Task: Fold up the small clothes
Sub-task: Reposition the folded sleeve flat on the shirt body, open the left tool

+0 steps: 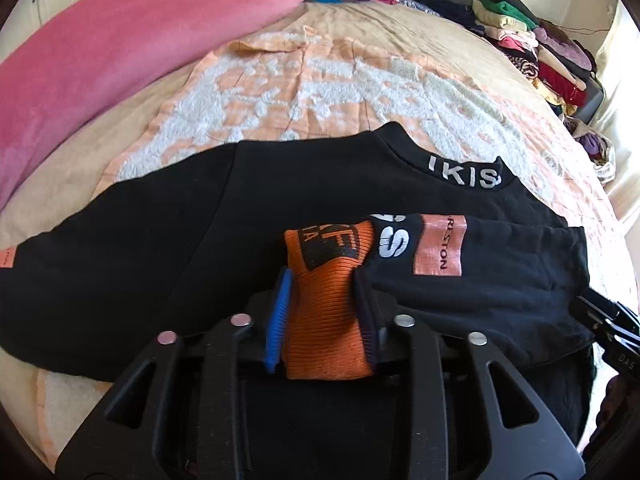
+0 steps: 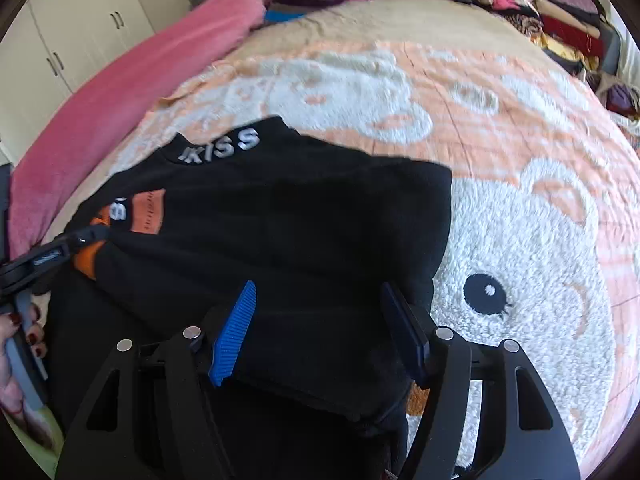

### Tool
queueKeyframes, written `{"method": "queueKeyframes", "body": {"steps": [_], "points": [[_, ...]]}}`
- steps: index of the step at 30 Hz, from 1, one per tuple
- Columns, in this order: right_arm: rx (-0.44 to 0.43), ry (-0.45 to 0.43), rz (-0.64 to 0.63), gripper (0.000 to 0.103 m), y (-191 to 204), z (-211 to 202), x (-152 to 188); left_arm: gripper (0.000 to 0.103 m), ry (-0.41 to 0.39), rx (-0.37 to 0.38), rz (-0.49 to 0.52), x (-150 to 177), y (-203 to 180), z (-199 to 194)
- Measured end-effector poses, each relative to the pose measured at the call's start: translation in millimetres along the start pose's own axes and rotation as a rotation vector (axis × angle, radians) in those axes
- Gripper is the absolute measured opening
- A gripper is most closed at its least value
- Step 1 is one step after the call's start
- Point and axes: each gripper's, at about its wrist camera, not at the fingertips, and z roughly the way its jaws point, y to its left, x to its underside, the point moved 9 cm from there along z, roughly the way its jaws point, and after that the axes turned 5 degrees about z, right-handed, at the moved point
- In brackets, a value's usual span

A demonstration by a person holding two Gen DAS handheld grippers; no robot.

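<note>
A small black sweater (image 1: pixel 160 240) with white collar lettering lies on the bed; it also shows in the right wrist view (image 2: pixel 280 220). My left gripper (image 1: pixel 324 280) is shut on its orange ribbed cuff (image 1: pixel 324 312), with the sleeve laid across the body. My right gripper (image 2: pixel 320 304) is open, its jaws wide apart over the folded black fabric at the sweater's right side. The left gripper shows at the left edge of the right wrist view (image 2: pixel 80 240). The right gripper shows at the right edge of the left wrist view (image 1: pixel 600 312).
The sweater rests on a peach and white fleece blanket (image 2: pixel 520 220) over a beige bedspread (image 1: pixel 380 20). A pink blanket (image 1: pixel 100 52) lies along the left. Stacks of folded clothes (image 1: pixel 540 48) line the far right edge. White cupboards (image 2: pixel 80 32) stand at the back left.
</note>
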Motion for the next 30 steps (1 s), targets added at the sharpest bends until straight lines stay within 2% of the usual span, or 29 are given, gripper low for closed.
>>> {"method": "queueKeyframes", "body": {"steps": [2, 5, 8, 11, 12, 17, 20, 27, 30], "points": [[-0.024, -0.030, -0.006, 0.064, 3, -13, -1, 0.030, -0.015, 0.000, 0.012, -4, 0, -11], [-0.053, -0.036, -0.016, 0.064, 8, -25, 3, 0.030, -0.051, -0.040, 0.039, -11, 3, -30], [-0.062, -0.027, -0.037, 0.064, 14, -29, 6, 0.032, -0.049, -0.006, 0.039, -10, -1, -41], [-0.057, -0.025, -0.063, 0.064, 22, -30, 9, 0.039, -0.041, 0.021, 0.067, -6, -14, -44], [-0.058, -0.022, -0.065, 0.064, 24, -30, 10, 0.042, -0.037, 0.028, 0.076, -5, -18, -42], [-0.037, 0.025, -0.073, 0.064, 26, -16, 20, 0.044, 0.011, 0.006, 0.156, 11, -40, -20], [-0.010, 0.076, -0.054, 0.064, 19, -2, 28, 0.052, 0.061, -0.022, 0.178, 25, -43, -1], [-0.022, 0.076, -0.035, 0.065, 15, 5, 31, 0.059, 0.060, -0.039, 0.181, 28, -42, 3], [-0.064, 0.052, -0.007, 0.077, 16, -4, 28, 0.062, 0.055, -0.039, 0.179, 27, -43, -1]]}}
